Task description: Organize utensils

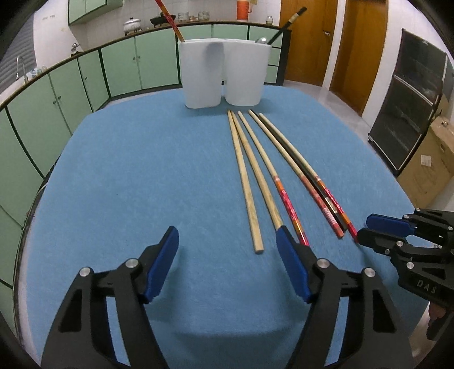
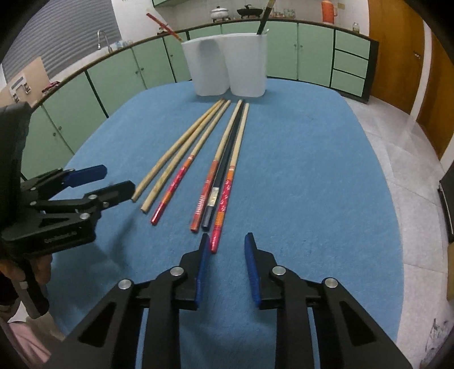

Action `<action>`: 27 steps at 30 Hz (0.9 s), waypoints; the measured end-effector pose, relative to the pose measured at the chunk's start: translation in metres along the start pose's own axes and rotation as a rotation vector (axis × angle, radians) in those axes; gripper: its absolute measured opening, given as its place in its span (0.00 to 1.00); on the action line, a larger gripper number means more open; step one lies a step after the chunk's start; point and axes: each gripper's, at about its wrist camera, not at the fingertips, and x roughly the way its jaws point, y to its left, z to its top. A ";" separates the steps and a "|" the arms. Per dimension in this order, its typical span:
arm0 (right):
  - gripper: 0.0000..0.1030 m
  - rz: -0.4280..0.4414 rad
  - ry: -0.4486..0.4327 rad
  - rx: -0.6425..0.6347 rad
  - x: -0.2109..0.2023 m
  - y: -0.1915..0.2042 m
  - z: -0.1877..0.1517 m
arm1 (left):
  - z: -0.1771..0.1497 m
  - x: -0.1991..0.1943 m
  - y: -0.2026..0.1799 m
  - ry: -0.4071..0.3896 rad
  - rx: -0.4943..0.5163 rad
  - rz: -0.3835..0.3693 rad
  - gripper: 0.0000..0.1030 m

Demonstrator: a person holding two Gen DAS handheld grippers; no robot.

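Several chopsticks lie side by side on the blue table mat (image 1: pixel 127 176): two plain wooden ones (image 1: pixel 244 181), red-handled ones (image 2: pixel 224 195) and a black one (image 2: pixel 220 181). Two white holders (image 1: pixel 224 76) stand at the far edge, a red chopstick (image 1: pixel 170 20) in the left one and a black chopstick (image 2: pixel 264 20) in the right one. My left gripper (image 1: pixel 227 238) is open and empty, just short of the plain chopsticks' near ends. My right gripper (image 2: pixel 227 241) is open and empty, its fingers either side of the rightmost red-handled chopstick's (image 2: pixel 220 224) near end.
Green kitchen cabinets (image 1: pixel 85 82) run behind the table with pots on the counter. Wooden doors (image 1: pixel 309 42) and a dark glass cabinet (image 1: pixel 408 105) stand to the right, with tiled floor (image 2: pixel 397 159) beyond the table edge.
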 end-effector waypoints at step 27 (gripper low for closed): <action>0.06 -0.053 -0.009 0.021 0.006 -0.007 0.004 | 0.000 0.010 -0.004 0.029 -0.025 -0.003 0.06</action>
